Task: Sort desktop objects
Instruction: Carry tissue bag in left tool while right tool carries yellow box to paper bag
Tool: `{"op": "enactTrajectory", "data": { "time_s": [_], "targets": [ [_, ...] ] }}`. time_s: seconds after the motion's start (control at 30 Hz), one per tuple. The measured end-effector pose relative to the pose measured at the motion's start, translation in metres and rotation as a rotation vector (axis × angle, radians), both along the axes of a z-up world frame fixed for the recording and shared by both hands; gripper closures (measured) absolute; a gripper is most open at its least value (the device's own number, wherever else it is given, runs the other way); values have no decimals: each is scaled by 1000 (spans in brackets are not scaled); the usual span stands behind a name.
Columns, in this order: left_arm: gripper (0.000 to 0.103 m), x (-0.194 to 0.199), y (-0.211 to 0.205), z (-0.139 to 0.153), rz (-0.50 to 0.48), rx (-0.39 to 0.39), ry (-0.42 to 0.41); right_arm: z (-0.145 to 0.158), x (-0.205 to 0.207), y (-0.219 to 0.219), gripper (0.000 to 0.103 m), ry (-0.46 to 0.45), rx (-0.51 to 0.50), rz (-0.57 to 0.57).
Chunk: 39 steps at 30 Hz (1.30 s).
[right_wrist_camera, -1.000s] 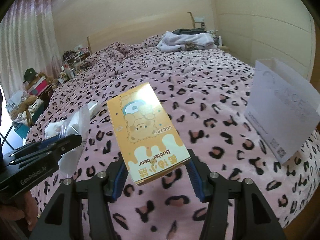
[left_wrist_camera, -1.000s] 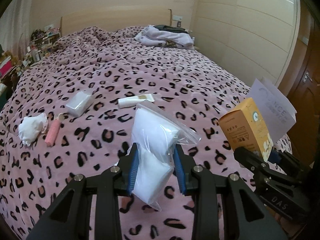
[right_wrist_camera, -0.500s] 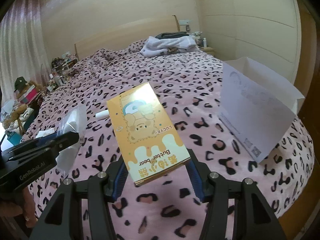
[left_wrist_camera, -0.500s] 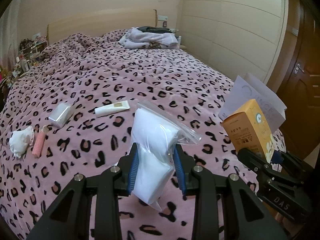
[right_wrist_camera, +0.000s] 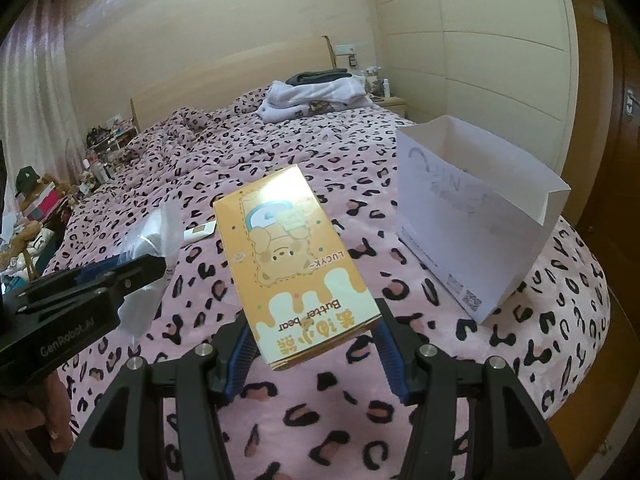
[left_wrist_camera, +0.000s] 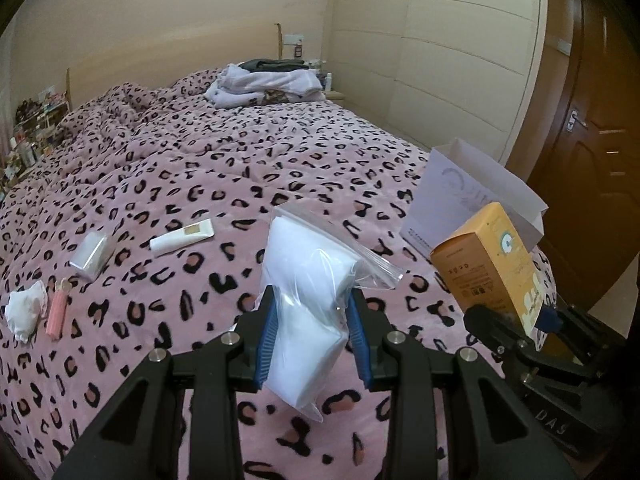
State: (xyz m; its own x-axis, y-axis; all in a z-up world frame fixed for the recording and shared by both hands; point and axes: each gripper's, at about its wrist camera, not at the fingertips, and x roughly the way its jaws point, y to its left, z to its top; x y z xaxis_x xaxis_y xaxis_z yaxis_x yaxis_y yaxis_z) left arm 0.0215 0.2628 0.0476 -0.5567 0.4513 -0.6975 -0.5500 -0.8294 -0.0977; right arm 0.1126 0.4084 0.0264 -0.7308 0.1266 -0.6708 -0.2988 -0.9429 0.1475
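Two hand-held grippers hang above a bed covered in a pink leopard-print blanket. The left hand-held gripper clamps a clear zip bag stuffed with white material; the bag stands upright between its blue pads. The right hand-held gripper grips the lower end of an orange carton printed with a cartoon bear, which tilts forward and away from it.

Ahead and to the right of both grippers, an open white paper bag stands on the blanket near the bed's edge. Ahead and to the left of the left hand-held gripper, lying on the blanket, are a white tube, a small silver packet, a pink stick-shaped item and, touching it, a crumpled white cloth. Folded clothes are piled far ahead, near the headboard.
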Motion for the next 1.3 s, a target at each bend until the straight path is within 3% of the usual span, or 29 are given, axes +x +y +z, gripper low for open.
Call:
{"op": "enactTrajectory", "data": {
  "time_s": [1.3],
  "targets": [
    [69, 4, 91, -1, -134, -13, -1, 8, 15, 67, 47, 15, 12, -103]
  ]
}}
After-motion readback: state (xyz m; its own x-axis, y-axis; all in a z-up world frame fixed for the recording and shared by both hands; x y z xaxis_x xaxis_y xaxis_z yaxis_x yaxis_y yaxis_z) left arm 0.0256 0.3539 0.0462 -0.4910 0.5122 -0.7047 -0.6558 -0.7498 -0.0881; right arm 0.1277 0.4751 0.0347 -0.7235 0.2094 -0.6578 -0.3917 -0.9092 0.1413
